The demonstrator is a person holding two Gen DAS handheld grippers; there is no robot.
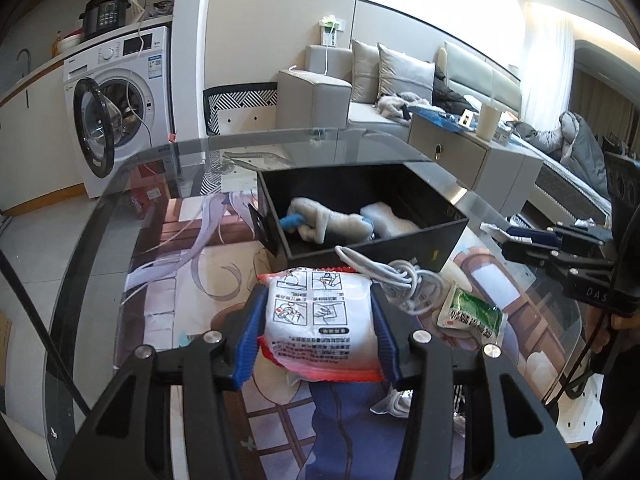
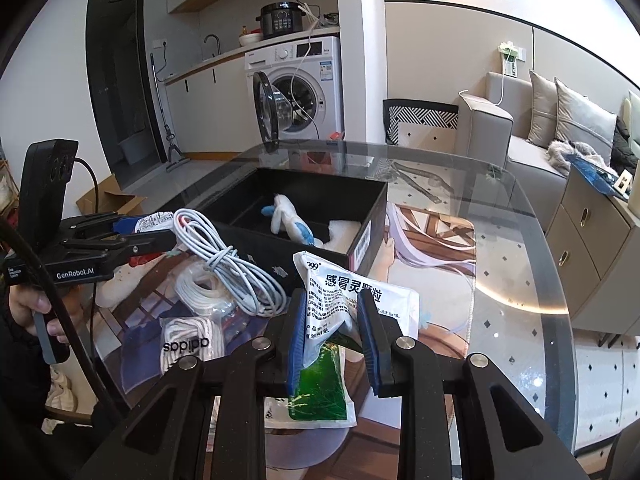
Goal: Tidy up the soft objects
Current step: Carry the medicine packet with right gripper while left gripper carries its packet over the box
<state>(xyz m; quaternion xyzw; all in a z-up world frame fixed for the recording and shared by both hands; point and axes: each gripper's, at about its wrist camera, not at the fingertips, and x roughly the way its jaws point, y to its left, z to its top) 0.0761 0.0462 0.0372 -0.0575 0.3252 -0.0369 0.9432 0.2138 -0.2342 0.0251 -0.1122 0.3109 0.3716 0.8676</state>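
Presently our left gripper (image 1: 318, 322) is clamped on a red-edged white pouch (image 1: 320, 312), held above the glass table (image 1: 100, 240) just before the black box (image 1: 384, 248). Our right gripper (image 2: 334, 340) pinches a white-and-green sachet (image 2: 340, 300) beside coiled cables (image 2: 224, 264).

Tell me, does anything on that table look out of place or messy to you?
Yes. Coiled white cables lie in a loose tangle in front of the black box, one strand draped against its edge. They are not soft goods like the plush toy inside, or the packets each gripper holds, so they look stray.
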